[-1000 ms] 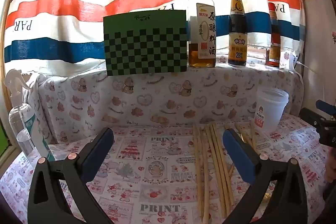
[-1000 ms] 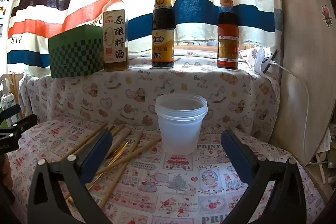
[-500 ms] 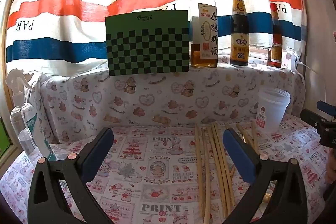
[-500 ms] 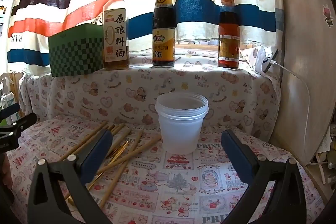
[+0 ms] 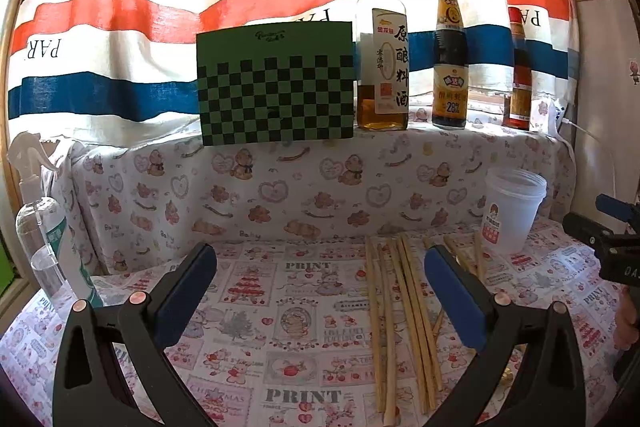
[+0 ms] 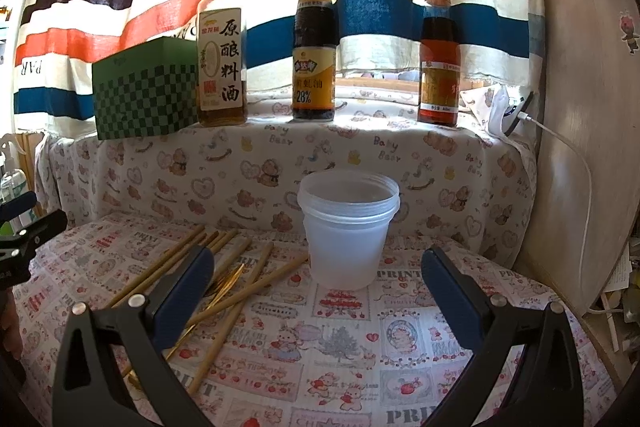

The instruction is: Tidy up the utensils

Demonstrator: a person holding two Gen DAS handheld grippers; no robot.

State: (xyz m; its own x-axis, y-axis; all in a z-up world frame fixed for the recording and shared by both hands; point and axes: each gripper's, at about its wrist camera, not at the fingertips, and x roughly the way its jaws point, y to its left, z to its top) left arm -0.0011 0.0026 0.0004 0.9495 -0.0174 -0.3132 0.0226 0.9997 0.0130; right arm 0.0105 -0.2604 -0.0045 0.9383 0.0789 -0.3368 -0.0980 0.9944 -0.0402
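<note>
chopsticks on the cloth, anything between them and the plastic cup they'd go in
Nothing visible does. The chopsticks lie loose on the printed cloth just left of the open, empty plastic cup. Both the left gripper and right gripper hover open, holding nothing.

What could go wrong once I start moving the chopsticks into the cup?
1. The chopsticks lie crossed and overlapping, with a gold utensil among them, so closing on one may drag or scatter its neighbours.
2. The plastic cup looks light and empty; long sticks dropped in at an angle could tip it.
3. Both grippers, left and right, hang open near the same pile and could collide.
</note>
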